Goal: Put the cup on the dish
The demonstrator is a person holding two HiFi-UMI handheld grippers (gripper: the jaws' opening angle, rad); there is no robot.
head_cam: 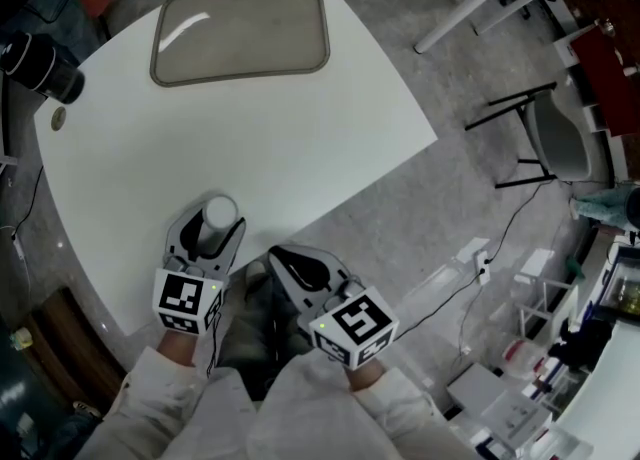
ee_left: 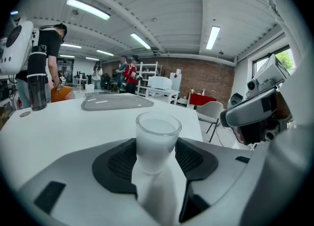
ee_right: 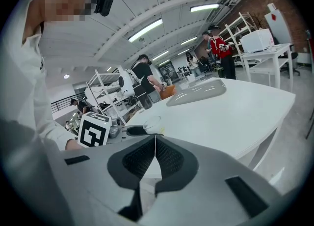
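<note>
A frosted white cup [head_cam: 220,213] stands upright near the table's front edge, and my left gripper [head_cam: 207,231] is shut on it. In the left gripper view the cup [ee_left: 157,139] fills the gap between the black pads [ee_left: 117,158], which touch it on both sides. The dish, a grey rounded tray [head_cam: 240,33], lies at the far side of the white table [head_cam: 300,138] and shows beyond the cup [ee_left: 117,102]. My right gripper [head_cam: 300,270] hangs just off the table's front edge, right of the left one. Its jaws [ee_right: 155,141] are shut with nothing between them.
A black bottle [head_cam: 40,66] stands at the table's far left, with a small round disc [head_cam: 58,118] beside it. A chair [head_cam: 560,138], white desks and cables are on the floor to the right. People stand in the background [ee_left: 127,72].
</note>
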